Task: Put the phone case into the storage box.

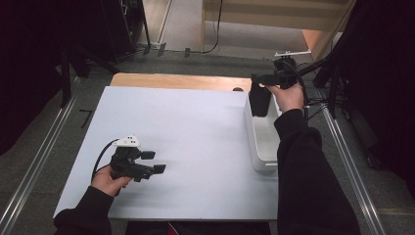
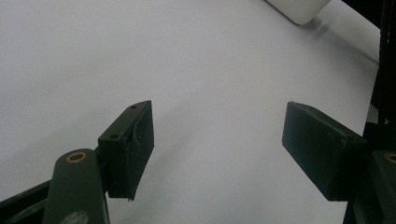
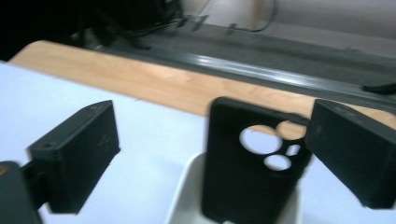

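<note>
Right tool [image 1: 260, 81] raised over tray [image 1: 262, 147], touching phone case [image 1: 259, 100].

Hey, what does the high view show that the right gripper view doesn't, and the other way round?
High view: the left gripper held open over the white tabletop, plus both dark sleeves and the full length of the white bin.
Right gripper view: the round camera cutouts in the black phone case, and the wide gap between it and one jaw of the right gripper.
Both: the case standing in the bin, with the wooden strip beyond.
</note>
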The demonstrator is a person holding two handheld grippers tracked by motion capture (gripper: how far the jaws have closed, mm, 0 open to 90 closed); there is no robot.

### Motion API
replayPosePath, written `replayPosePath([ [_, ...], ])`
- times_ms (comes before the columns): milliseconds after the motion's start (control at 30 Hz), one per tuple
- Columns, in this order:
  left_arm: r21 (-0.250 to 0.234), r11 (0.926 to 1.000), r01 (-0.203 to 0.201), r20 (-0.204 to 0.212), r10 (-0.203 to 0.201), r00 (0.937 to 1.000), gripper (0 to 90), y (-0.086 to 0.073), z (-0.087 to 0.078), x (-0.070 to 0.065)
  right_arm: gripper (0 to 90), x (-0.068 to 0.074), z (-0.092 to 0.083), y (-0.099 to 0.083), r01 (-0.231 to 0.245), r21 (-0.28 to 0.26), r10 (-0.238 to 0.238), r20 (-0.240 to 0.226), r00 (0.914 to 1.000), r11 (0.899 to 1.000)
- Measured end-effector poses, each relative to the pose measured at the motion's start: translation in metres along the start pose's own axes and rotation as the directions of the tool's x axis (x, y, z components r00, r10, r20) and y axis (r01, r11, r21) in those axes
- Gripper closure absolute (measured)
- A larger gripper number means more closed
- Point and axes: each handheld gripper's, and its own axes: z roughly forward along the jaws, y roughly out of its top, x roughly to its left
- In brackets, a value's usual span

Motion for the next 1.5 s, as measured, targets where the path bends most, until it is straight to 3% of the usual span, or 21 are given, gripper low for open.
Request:
replayPosePath([
  [67, -0.001, 1.0000, 0.004, -0.001, -0.004, 1.0000, 24.8, 0.000, 0.000, 0.000, 13.0, 0.006, -0.005, -0.002, 0.031, 0.005, -0.031, -0.041, 0.9987, 0.999],
  [333, 0.004, 1.0000, 0.006, -0.003, -0.006, 1.0000, 24.8, 0.000, 0.000, 0.000, 13.1, 0.030, -0.017, -0.013, 0.074, 0.051, -0.065, -0.161, 0.9848, 0.996],
  [533, 0.005, 1.0000, 0.005, -0.003, -0.005, 1.0000, 24.8, 0.000, 0.000, 0.000, 14.1, 0.042, -0.029, -0.021, 0.093, 0.054, -0.077, -0.245, 0.9663, 0.994],
  [900, 0.004, 1.0000, 0.009, -0.001, -0.009, 1.0000, 24.8, 0.000, 0.000, 0.000, 14.2, 0.060, -0.042, -0.044, 0.149, 0.061, -0.121, -0.329, 0.9365, 0.987],
  [967, 0.006, 1.0000, 0.005, -0.003, -0.005, 1.0000, 24.8, 0.000, 0.000, 0.000, 18.0, 0.062, -0.043, -0.048, 0.159, 0.071, -0.126, -0.339, 0.9323, 0.985],
  [1133, 0.003, 1.0000, 0.007, -0.001, -0.007, 1.0000, 24.8, 0.000, 0.000, 0.001, 19.8, 0.066, -0.047, -0.058, 0.185, 0.056, -0.155, -0.351, 0.9234, 0.981],
  [1500, 0.002, 1.0000, 0.008, 0.002, -0.008, 1.0000, 24.8, 0.000, -0.001, 0.001, 23.8, 0.073, -0.051, -0.082, 0.187, 0.044, -0.155, -0.391, 0.9073, 0.981],
])
